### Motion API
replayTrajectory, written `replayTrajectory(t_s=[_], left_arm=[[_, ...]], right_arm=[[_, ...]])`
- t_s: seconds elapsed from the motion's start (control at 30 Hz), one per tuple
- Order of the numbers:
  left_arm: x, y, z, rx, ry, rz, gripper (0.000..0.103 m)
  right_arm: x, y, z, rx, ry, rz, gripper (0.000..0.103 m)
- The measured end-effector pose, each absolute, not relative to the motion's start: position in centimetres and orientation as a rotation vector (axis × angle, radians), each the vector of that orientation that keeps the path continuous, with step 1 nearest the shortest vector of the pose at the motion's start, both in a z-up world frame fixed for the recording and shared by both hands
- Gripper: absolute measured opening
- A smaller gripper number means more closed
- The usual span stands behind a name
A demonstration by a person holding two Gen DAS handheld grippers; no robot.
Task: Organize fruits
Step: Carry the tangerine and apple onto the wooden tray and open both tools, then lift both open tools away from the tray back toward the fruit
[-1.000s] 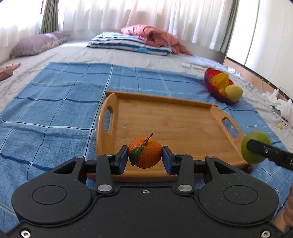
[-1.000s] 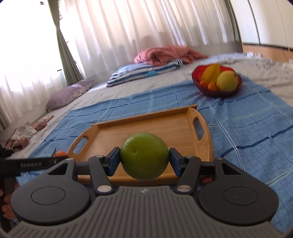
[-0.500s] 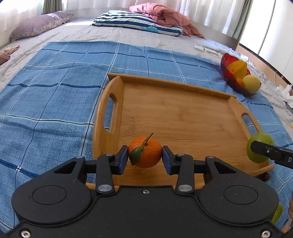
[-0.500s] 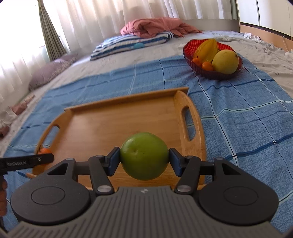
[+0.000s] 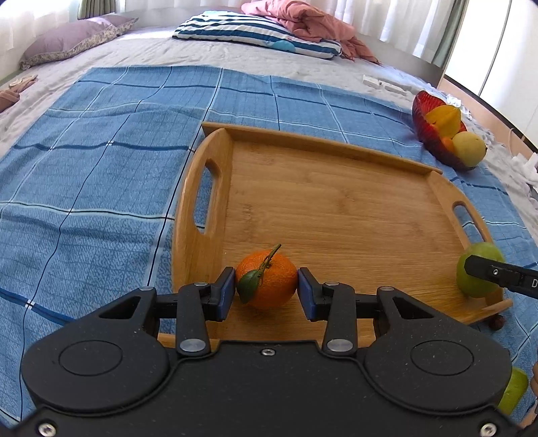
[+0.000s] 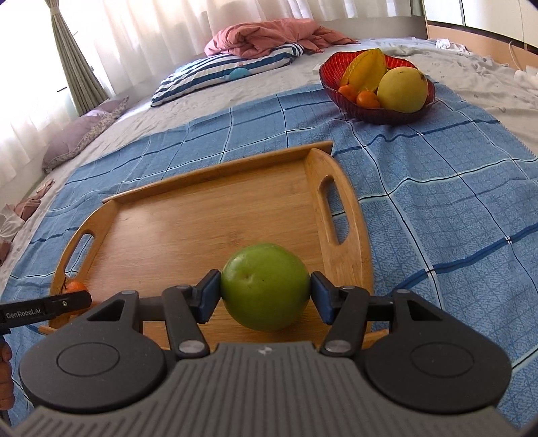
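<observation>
orange mandarin and green apple between jaws

Black finger of the right gripper is covering the middle of the round green apple. Small orange tangerine is peeking half-hidden behind the left gripper's black finger. A second green fruit is being cut off behind the gripper body, kind unclear. Small dark item beside the wooden tray is too tiny to identify.

Bedroom — bed, pillows, curtains
</observation>
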State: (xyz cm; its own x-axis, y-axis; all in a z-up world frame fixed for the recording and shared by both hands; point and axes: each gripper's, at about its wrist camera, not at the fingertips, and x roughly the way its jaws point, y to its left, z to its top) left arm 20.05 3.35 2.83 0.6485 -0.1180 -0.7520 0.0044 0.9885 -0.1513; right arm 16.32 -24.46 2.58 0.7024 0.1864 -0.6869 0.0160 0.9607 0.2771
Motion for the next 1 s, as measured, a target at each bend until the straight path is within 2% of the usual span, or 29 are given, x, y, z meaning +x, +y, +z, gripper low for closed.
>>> replayTrajectory(t_s=[0.67,0.77,0.87,0.93,1.0], left_arm=[[19.7,3.4,2.4,-0.132,0.851,-0.086,0.04],[19.6,3.5,2.6,-0.142,0.849,-0.092,0.046],[19.3,3.7,2.8,-0.152,0.845,-0.103,0.056],[19.0,3.8,3.0,-0.161,0.837,-0.115,0.067],[18.5,3.8,3.3,-0.16,0.818,-0.128,0.075]], right_arm=[[16.4,-24.9,2.4,0.288,0.79,0.114,0.062],[16.4,-24.9,2.5,0.291,0.794,0.124,0.066],[16.3,-25.1,2.8,0.311,0.775,0.148,0.077],[16.0,-25.0,3.0,0.322,0.759,0.169,0.084],[15.7,-24.8,3.3,0.316,0.744,0.183,0.088]])
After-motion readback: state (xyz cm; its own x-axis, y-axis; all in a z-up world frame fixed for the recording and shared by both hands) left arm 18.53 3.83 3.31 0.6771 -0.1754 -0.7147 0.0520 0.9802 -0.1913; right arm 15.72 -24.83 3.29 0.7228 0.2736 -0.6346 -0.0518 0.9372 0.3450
